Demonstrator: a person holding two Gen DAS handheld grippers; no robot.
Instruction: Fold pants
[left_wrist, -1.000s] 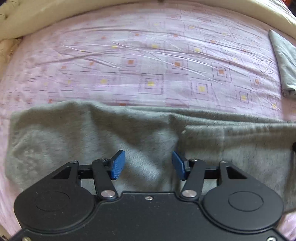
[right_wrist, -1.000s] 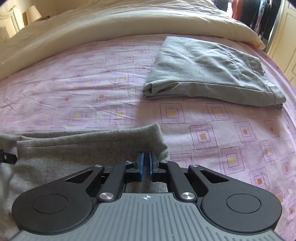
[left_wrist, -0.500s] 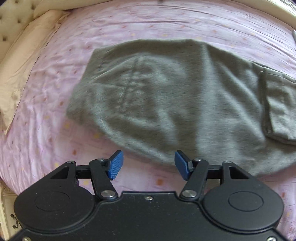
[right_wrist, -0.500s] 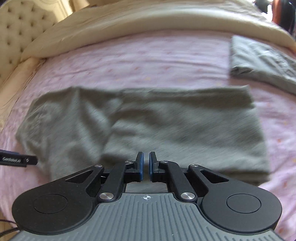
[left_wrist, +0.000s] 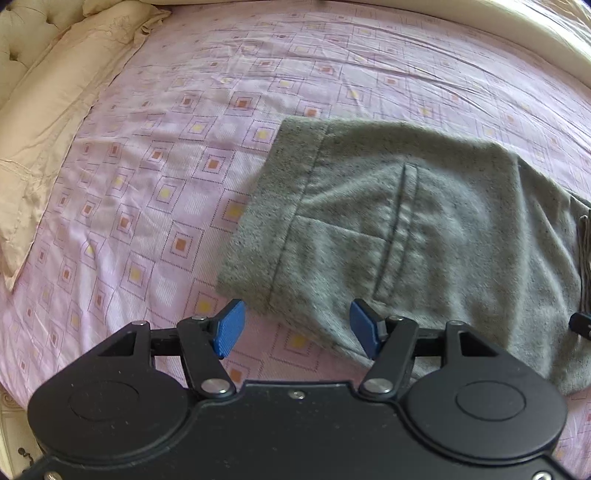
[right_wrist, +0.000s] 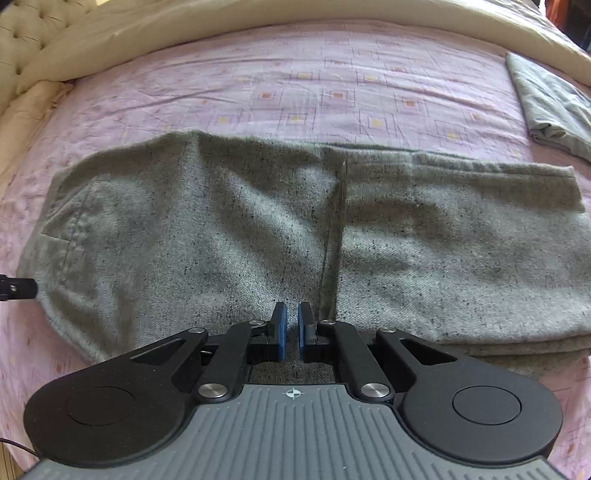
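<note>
Grey pants (left_wrist: 406, 229) lie flat on the bed, legs folded over the body; they also show in the right wrist view (right_wrist: 295, 229). The waistband end points left. My left gripper (left_wrist: 295, 328) is open and empty, hovering over the near waistband corner. My right gripper (right_wrist: 291, 330) is shut with a thin gap and holds nothing, above the near edge of the pants by the fold line. The left gripper's tip (right_wrist: 18, 288) shows at the left edge of the right wrist view.
The bed has a pink patterned sheet (left_wrist: 184, 147). A cream pillow (left_wrist: 55, 129) lies at the left. A second folded grey garment (right_wrist: 550, 103) lies at the far right. A cream duvet (right_wrist: 295, 14) runs along the back.
Both grippers have pulled back and up from the pants. The left gripper has swung to the waistband end. The right gripper has moved left from the leg cuffs to the middle.
</note>
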